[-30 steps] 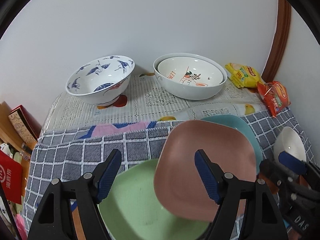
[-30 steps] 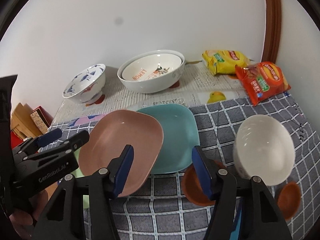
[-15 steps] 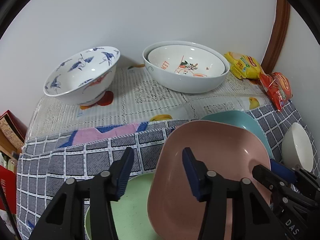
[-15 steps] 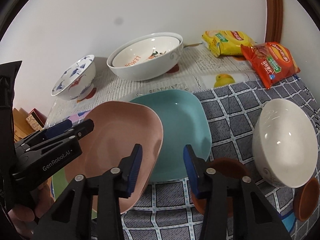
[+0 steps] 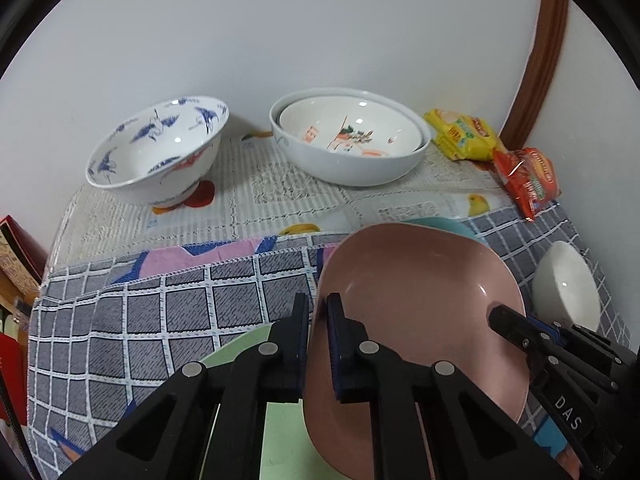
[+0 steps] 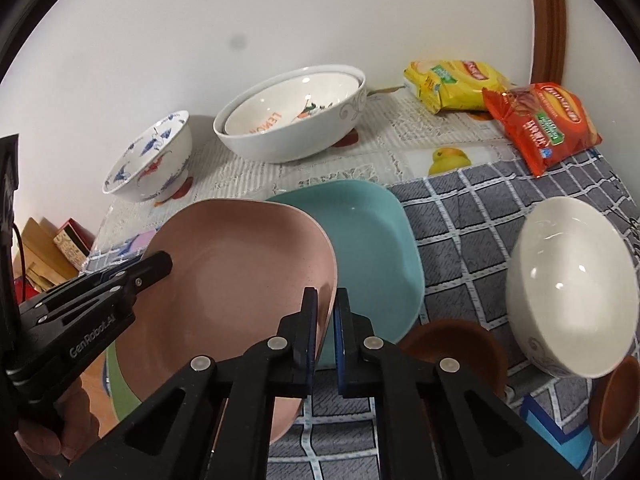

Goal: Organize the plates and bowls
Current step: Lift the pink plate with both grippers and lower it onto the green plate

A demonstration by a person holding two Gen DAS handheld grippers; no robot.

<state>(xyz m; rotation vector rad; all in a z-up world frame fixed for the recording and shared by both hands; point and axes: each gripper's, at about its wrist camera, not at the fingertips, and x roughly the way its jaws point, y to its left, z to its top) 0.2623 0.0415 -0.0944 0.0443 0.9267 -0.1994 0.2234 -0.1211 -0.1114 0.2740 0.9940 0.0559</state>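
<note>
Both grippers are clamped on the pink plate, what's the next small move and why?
Probably lift the pink plate slightly and level. The left gripper and right gripper pinch opposite rims, and the plate overlaps the teal plate and the green plate, so sliding would drag them.

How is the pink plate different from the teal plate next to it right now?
The pink plate is pinched at opposite rims by the left gripper and the right gripper; the teal plate is held by nothing. The pink plate sits tilted, its edge overlapping the teal plate, which lies flat on the checked cloth. They differ in colour. Both are rounded-square, shallow and look about the same size.
</note>
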